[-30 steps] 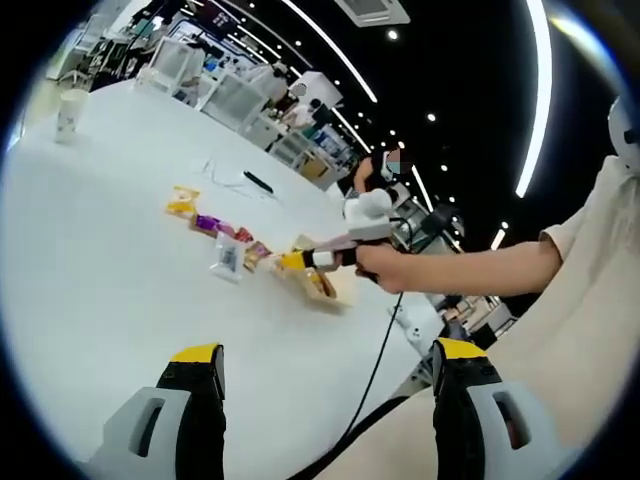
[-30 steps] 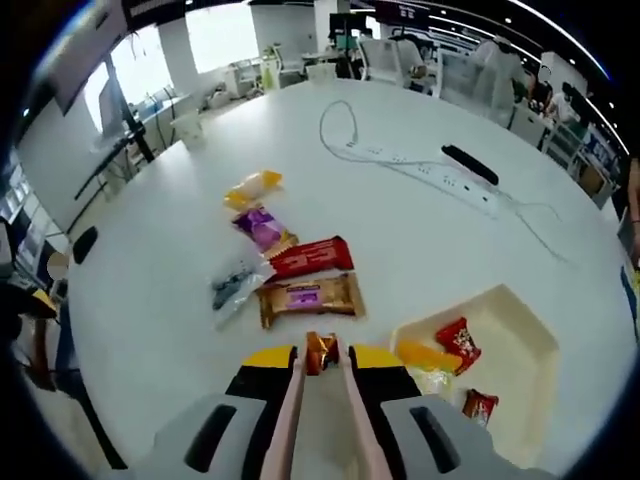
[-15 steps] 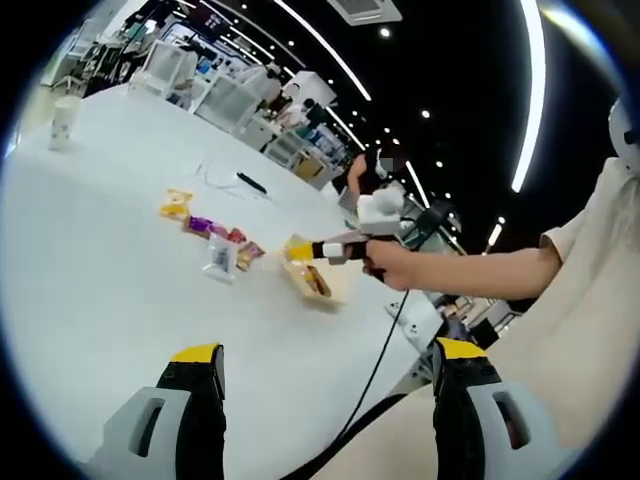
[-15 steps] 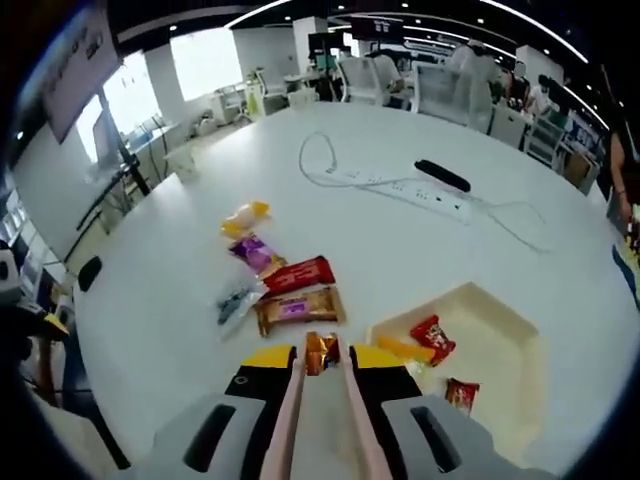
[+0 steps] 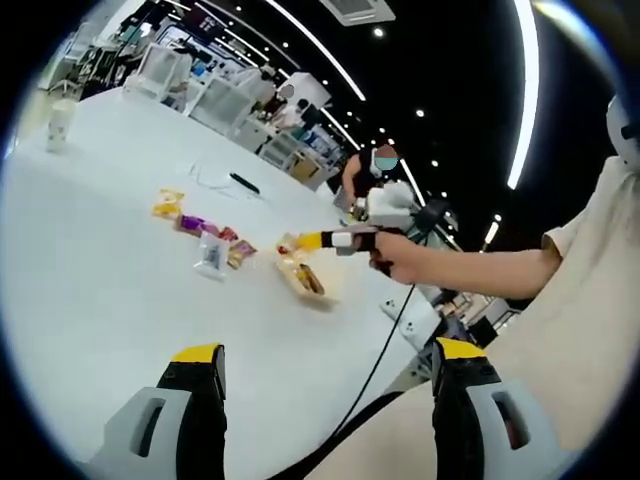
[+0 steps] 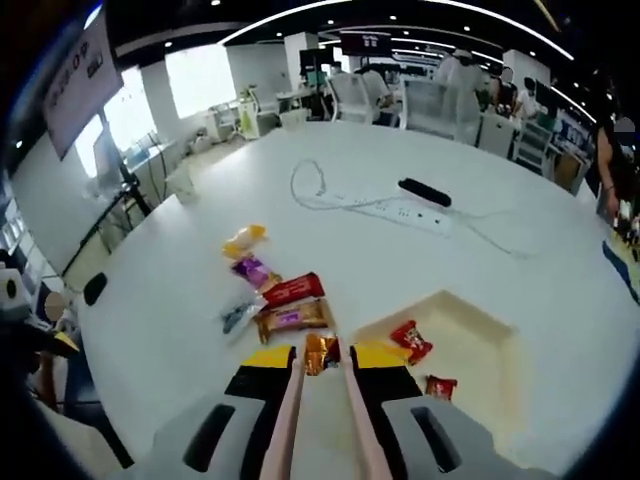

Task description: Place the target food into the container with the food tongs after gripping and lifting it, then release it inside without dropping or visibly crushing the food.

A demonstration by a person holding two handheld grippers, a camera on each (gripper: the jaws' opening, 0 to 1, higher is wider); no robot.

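In the right gripper view, my right gripper (image 6: 320, 358) is shut on the pale food tongs (image 6: 288, 420). The tong tips pinch a small orange-brown wrapped candy (image 6: 320, 350), held above the white table beside the cream container (image 6: 478, 352). The container holds red wrapped snacks (image 6: 410, 338). Yellow (image 6: 244, 240), purple (image 6: 252, 270), red (image 6: 293, 289) and brown (image 6: 292, 318) snacks and a clear packet (image 6: 236, 315) lie left of it. In the left gripper view, my left gripper (image 5: 320, 395) stands open, far from the container (image 5: 303, 280). A hand holds the right gripper (image 5: 318, 241) over that container.
A white power strip (image 6: 400, 212) with a looped cable and a black remote (image 6: 424, 190) lie farther back on the table. A paper cup (image 5: 58, 128) stands at the far left edge. A black cable (image 5: 378, 355) hangs from the right gripper. Chairs and people are behind the table.
The right gripper has risen with the candy still in the tongs, so the table and snacks look smaller. It has also drifted over the container. The left gripper stays open.
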